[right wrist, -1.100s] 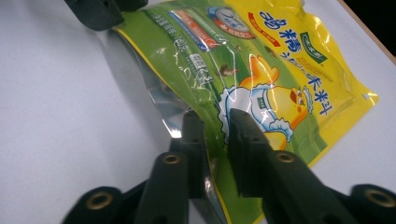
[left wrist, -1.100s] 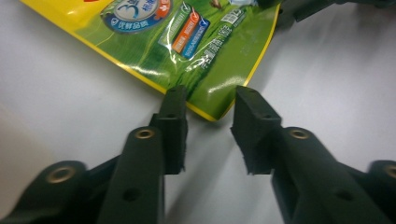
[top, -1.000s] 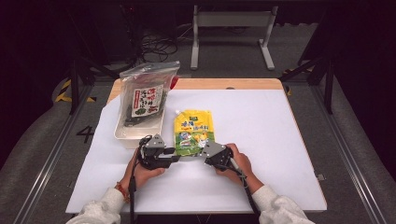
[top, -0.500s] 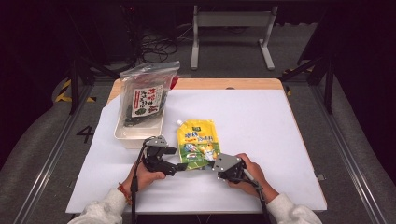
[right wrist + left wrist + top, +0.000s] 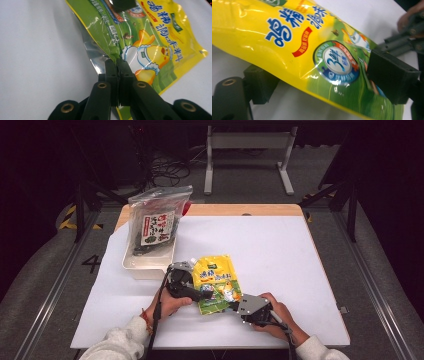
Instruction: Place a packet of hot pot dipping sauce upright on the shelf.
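The person wears pale grey knit sleeves point(image 5: 117, 344) and a thin red band point(image 5: 145, 316) at the left wrist. The left black blocky plastic gripper point(image 5: 206, 294) trails a dark cable point(image 5: 154, 330). The right black gripper point(image 5: 116, 65) has slim jaws with brass-ringed screw holes point(image 5: 102, 85) and carries a grey three-cornered plate point(image 5: 254, 304).

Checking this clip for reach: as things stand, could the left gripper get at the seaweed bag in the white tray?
Probably not right now. The left gripper is shut on the yellow pouch, which the right gripper also pinches. The seaweed bag stands close by in the white tray with nothing between, so it would need to let go first.
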Available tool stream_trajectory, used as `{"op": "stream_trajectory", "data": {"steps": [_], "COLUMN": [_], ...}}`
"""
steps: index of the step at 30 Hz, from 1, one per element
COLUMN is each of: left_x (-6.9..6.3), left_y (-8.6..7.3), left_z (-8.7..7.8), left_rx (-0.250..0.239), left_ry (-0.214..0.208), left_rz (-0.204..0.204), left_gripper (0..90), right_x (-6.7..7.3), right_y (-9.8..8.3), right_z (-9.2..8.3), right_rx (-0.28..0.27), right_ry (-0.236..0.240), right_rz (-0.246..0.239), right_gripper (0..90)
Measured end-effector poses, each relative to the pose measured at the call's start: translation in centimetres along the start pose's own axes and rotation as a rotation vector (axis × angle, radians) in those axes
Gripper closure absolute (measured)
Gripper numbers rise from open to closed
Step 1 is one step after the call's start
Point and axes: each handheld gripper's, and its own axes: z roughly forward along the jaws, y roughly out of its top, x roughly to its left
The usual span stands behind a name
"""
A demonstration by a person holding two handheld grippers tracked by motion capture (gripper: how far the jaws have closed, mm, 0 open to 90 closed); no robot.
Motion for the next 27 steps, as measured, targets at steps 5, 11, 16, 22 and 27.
{"op": "stream_trajectory", "data": {"steps": [5,11,16,22,27], "left_x": [0.1,-0.3,-1.6,-3.0,-3.6], "left_y": [0.3,0.4,0.8,1.3,1.3], "left_z": [-0.5,-1.2,-2.4,-3.8,-4.1], "left_rx": [-0.056,-0.111,-0.163,-0.216,-0.223], "left_ry": [0.023,0.04,0.055,0.05,0.05], "left_rz": [-0.008,0.054,0.147,0.222,0.272], "left_gripper": [45.8,86.3,87.0,87.2,87.2], "right_x": [0.0,0.3,0.2,0.3,-0.7], "right_y": [-0.1,-0.1,-0.3,-0.4,-0.7], "right_z": [0.0,0.0,-0.6,-1.4,-1.9], "right_rx": [-0.009,-0.006,-0.026,-0.067,-0.1], "right_ry": [0.015,0.021,0.041,0.056,0.043], "right_rz": [0.004,-0.002,0.021,0.068,0.15], "right_gripper": [85.0,80.8,77.9,83.3,77.5]}}
